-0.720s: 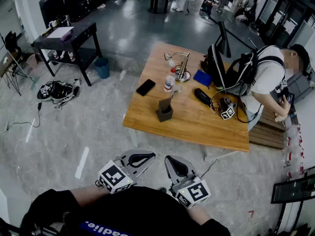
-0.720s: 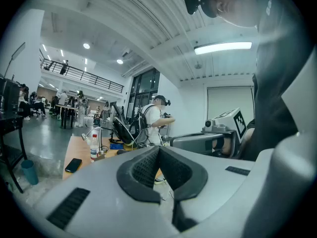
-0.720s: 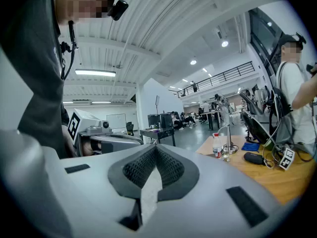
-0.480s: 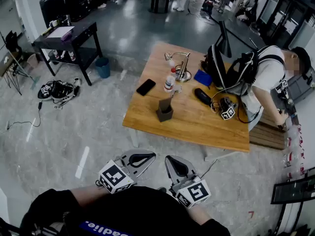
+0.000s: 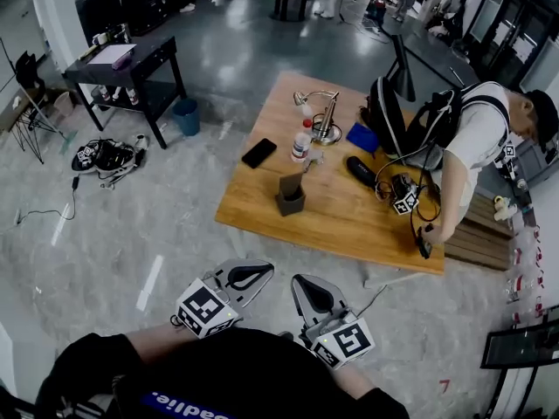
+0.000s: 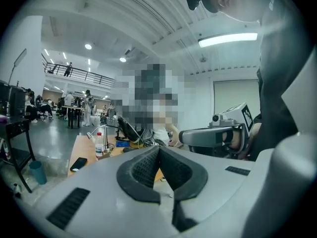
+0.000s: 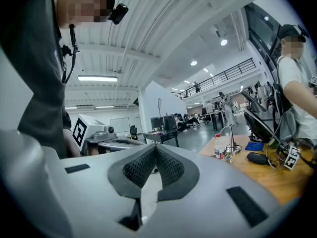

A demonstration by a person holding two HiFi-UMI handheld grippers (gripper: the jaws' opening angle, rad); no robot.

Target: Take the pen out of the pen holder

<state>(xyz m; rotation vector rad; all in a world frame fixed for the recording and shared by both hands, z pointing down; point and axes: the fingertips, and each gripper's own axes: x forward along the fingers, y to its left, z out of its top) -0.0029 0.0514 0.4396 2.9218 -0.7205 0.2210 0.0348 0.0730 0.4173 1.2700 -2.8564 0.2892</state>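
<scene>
A dark square pen holder (image 5: 291, 195) stands near the front left of the low wooden table (image 5: 349, 221), with a pen (image 5: 303, 172) sticking up out of it. Both grippers hang close to my body, well short of the table. My left gripper (image 5: 260, 271) is shut with nothing between its jaws; in the left gripper view its pads (image 6: 159, 148) meet. My right gripper (image 5: 300, 283) is also shut and empty, pads (image 7: 155, 148) touching. The holder does not show in either gripper view.
On the table lie a black phone (image 5: 258, 154), a water bottle (image 5: 301, 141), a metal desk lamp (image 5: 323, 116), a blue cloth (image 5: 359, 137), a backpack (image 5: 389, 120) and a marked gripper (image 5: 403, 195). A person (image 5: 476, 147) bends over the table's right edge. A black side table (image 5: 131, 72) stands far left.
The view has shifted slightly. The person at the right has reached an arm down to the table's right front edge. My grippers have stayed where they were.
</scene>
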